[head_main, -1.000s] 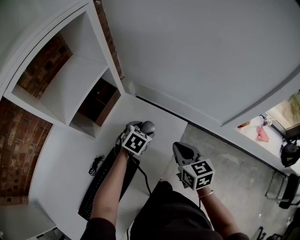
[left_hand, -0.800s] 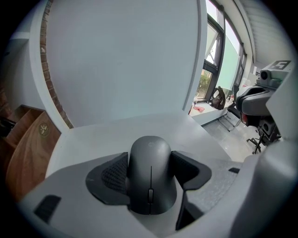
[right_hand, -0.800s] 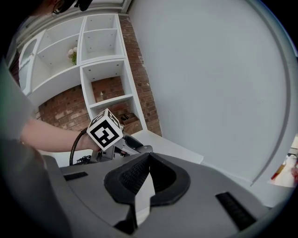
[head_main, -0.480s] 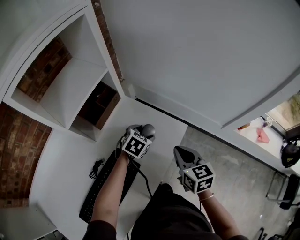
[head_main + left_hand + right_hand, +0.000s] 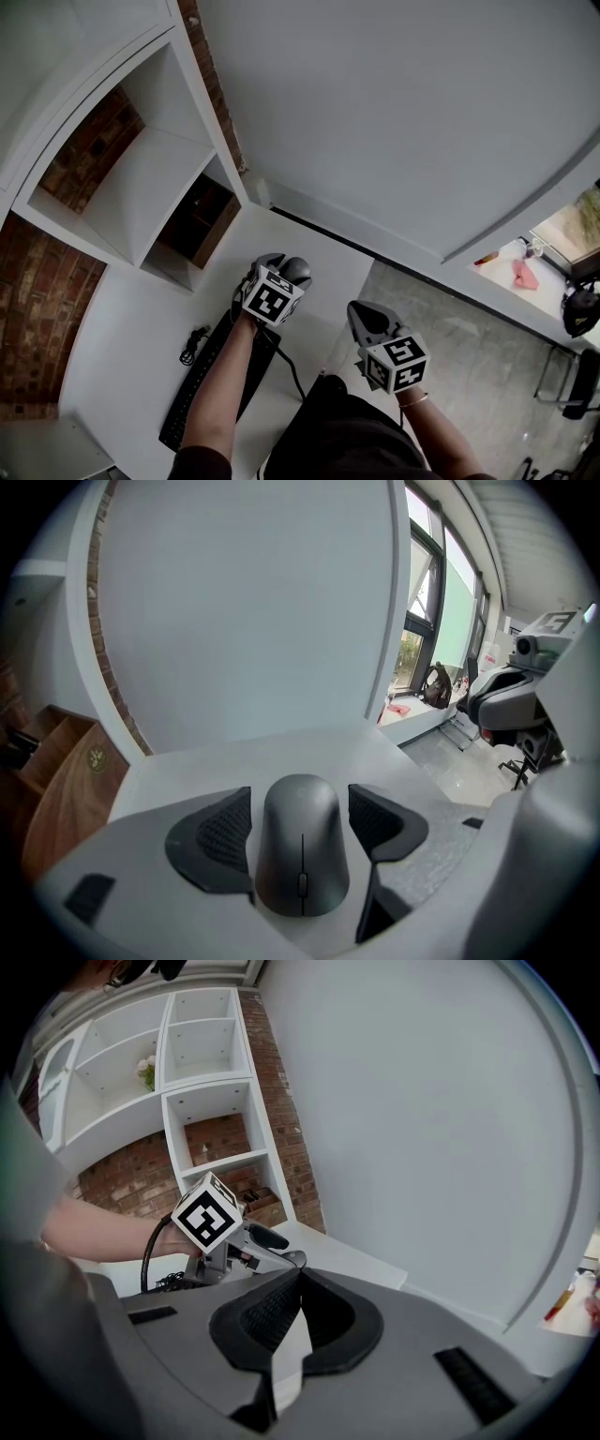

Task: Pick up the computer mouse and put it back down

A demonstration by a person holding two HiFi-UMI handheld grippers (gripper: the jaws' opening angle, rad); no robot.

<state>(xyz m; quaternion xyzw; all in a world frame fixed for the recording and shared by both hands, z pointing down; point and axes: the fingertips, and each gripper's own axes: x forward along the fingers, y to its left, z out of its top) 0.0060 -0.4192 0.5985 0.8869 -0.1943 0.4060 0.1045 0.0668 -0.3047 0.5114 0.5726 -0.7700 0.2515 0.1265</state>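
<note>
**Inspector:** What was the condition of your left tool at the time of inspection?

**Operator:** My left tool [image 5: 300, 803] stood wide, and its jaws had just been opening. The computer mouse [image 5: 302, 850] lay between them, low in the centre of the left gripper view. I noted a thin gap at each of the pads [image 5: 225, 832], so nothing was gripped.

**Inspector:** And where was the mouse?

**Operator:** On the white desk [image 5: 281, 747], set down flat as far as I could judge. In the head view it sat near the middle of the frame, just above the upper end of the keyboard [image 5: 192, 384].

**Inspector:** What hazards did you record?

**Operator:** Three.
- The gaps at the pads were slight. If I drew the tool back crooked, or rolled my wrist as I did so, one pad could have caught a flank of the mouse and dragged or turned it.
- The desk's edge ran off toward the right of the frame, not far from the mouse. A hard nudge that way could have sent it toward the floor.
- If the tool had closed again before it was clear, the mouse would have been picked up again.

**Inspector:** And the right tool?

**Operator:** My right tool [image 5: 300, 1279] was closed on nothing, its pads meeting at the tips. It hung at the lower right of the head view, off the desk and well apart from the mouse, so I judged it no hazard where it was.
</note>
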